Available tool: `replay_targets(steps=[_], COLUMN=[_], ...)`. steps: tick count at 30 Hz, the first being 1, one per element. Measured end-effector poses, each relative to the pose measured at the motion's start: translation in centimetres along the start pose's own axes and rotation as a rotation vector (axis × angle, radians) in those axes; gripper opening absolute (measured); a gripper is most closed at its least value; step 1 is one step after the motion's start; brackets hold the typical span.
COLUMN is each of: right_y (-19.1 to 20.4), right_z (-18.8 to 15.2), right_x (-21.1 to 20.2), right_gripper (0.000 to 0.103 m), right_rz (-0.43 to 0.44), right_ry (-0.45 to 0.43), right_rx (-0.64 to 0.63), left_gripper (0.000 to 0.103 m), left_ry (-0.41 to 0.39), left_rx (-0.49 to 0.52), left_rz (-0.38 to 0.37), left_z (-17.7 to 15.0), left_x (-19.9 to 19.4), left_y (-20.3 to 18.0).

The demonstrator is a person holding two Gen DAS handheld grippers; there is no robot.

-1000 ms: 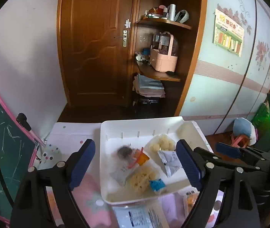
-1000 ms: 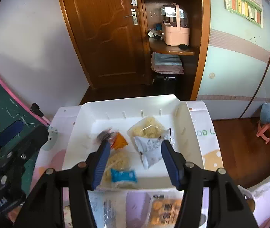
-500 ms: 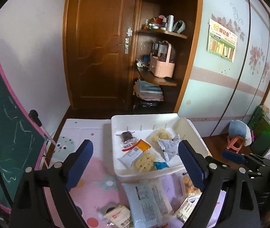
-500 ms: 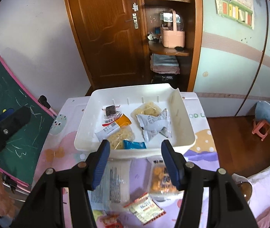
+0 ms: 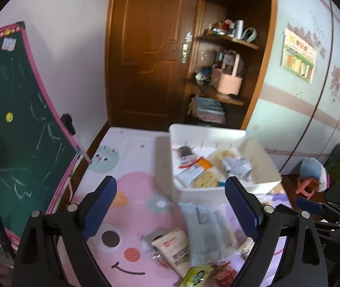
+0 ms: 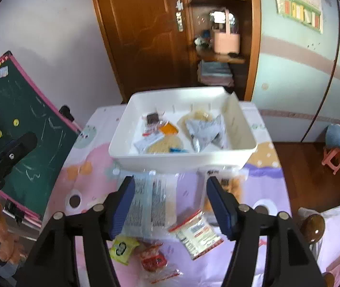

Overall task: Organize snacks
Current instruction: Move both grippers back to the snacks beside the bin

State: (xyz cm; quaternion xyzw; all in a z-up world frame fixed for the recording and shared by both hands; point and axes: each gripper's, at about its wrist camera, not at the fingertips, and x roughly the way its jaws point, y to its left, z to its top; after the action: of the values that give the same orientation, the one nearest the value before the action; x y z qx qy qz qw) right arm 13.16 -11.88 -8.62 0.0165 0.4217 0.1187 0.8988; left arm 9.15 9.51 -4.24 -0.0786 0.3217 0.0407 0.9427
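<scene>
A white bin (image 6: 182, 159) (image 5: 263, 157) sits on the pink-and-purple table mat and holds several snack packets. Loose snacks lie in front of it: a large pale blue packet (image 6: 149, 201) (image 5: 208, 232), a bag of orange snacks (image 6: 229, 186), a white-and-red packet (image 6: 197, 233) (image 5: 172, 248), a yellow-green packet (image 6: 122, 248) (image 5: 197, 272) and a red packet (image 6: 152, 259). My right gripper (image 6: 173, 205) is open and empty above the loose snacks. My left gripper (image 5: 171, 208) is open and empty, above the mat left of the bin.
A green chalkboard with a pink frame (image 5: 14, 124) (image 6: 19, 124) stands at the table's left edge. A wooden door and shelves (image 6: 194, 35) stand behind the table. A small stool (image 6: 335, 155) and a brown bed knob (image 6: 312, 228) are on the right.
Both grippers have pulled back and up from the bin. The loose snacks in front of the bin have come into view. Both stay open and empty.
</scene>
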Motion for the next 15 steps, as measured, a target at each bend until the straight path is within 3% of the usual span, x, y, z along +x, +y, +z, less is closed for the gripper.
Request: replay_targets(steps=[6, 12, 15], right_y=[0.5, 0.0, -0.2], right_z=[-2.1, -3.0, -3.1], right_x=[3.5, 6.8, 8.3], right_gripper=[0.068, 0.089, 0.094], right_rz=[0.034, 0.078, 0.093], right_ry=[0.071, 0.125, 0.147], right_rx=[-0.001, 0.037, 0.053], left_gripper=[0.091, 0.091, 0.088], left_ry=[0.091, 0.222, 0.278], left_rx=[-0.029, -0.016, -0.003], left_rz=[0.027, 0.014, -0.009], left_z=[-3.5, -7.6, -9.0], left_x=[3.3, 7.6, 9.5], left_y=[1.7, 2.4, 2.3])
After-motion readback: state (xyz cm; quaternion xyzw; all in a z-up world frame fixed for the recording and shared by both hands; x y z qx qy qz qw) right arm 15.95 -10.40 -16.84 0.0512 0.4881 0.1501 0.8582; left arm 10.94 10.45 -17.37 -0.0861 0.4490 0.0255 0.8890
